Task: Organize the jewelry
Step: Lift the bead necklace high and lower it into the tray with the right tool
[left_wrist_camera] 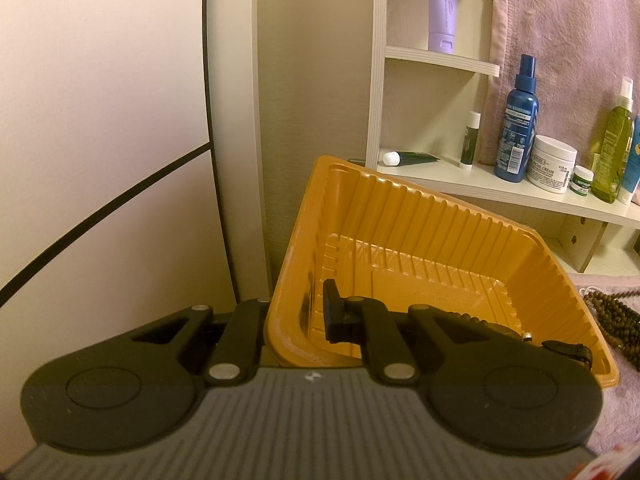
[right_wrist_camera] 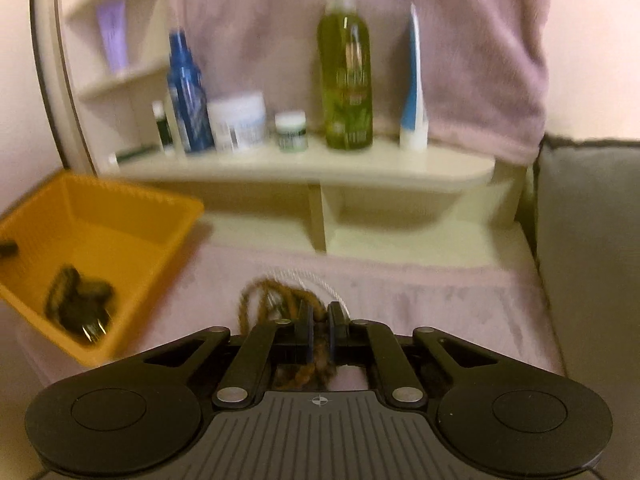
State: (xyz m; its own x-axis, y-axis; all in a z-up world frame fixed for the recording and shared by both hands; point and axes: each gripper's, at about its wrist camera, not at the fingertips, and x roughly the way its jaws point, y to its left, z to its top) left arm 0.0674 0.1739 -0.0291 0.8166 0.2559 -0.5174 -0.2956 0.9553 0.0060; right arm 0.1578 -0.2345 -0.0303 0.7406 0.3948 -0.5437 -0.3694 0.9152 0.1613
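Brown beaded necklace (right_wrist_camera: 308,354) between jaws, near ribbed orange plastic tray (right_wrist_camera: 120,220)

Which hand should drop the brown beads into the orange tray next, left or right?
Right. The right gripper is already shut on the brown bead strand, with the orange tray just to its left. The left gripper is clamped on the tray's wall, tilting it, so it looks busy.

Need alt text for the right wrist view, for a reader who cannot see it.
The right gripper is shut on a brown beaded necklace over a pale pink cloth. To its left a tilted orange plastic tray holds dark jewelry. Behind it, a cream shelf carries bottles and jars; the picture is blurred.
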